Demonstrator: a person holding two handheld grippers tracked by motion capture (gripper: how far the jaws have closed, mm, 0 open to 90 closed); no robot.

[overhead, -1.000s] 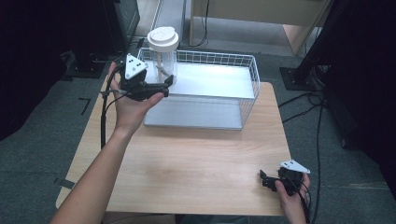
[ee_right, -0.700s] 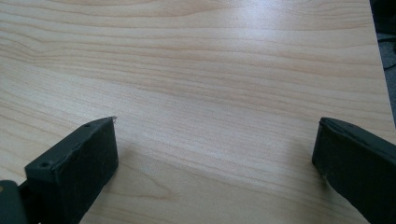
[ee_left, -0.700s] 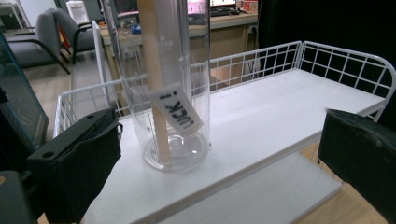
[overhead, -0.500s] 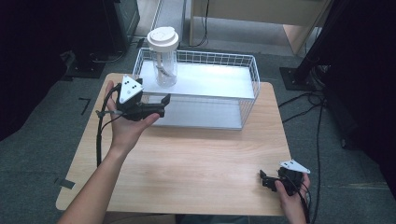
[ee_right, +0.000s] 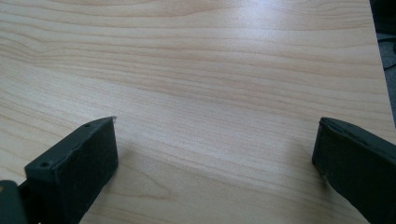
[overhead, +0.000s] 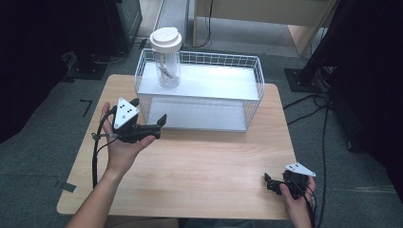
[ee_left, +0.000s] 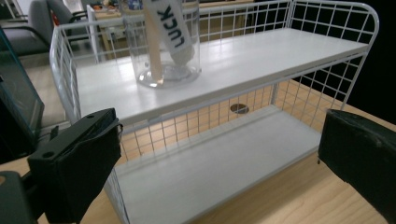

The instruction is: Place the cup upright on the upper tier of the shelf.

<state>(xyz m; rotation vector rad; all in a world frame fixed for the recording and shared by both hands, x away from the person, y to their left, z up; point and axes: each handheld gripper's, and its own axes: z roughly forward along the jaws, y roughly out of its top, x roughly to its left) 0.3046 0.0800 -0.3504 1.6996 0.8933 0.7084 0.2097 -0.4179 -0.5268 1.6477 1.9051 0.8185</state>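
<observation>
— At ten o'clock on the tabletop, what is the left gripper doing?
— It hovers just before the white wire rack, jaws spread wide, holding nothing.
— And the clear jar?
— Upright on the rack's upper shelf, at its eleven o'clock corner, white lid on, a tube inside; it is apart from the jaws.
— The right gripper?
— Low at five o'clock near the tabletop's edge, jaws wide apart over bare wood, empty.
</observation>
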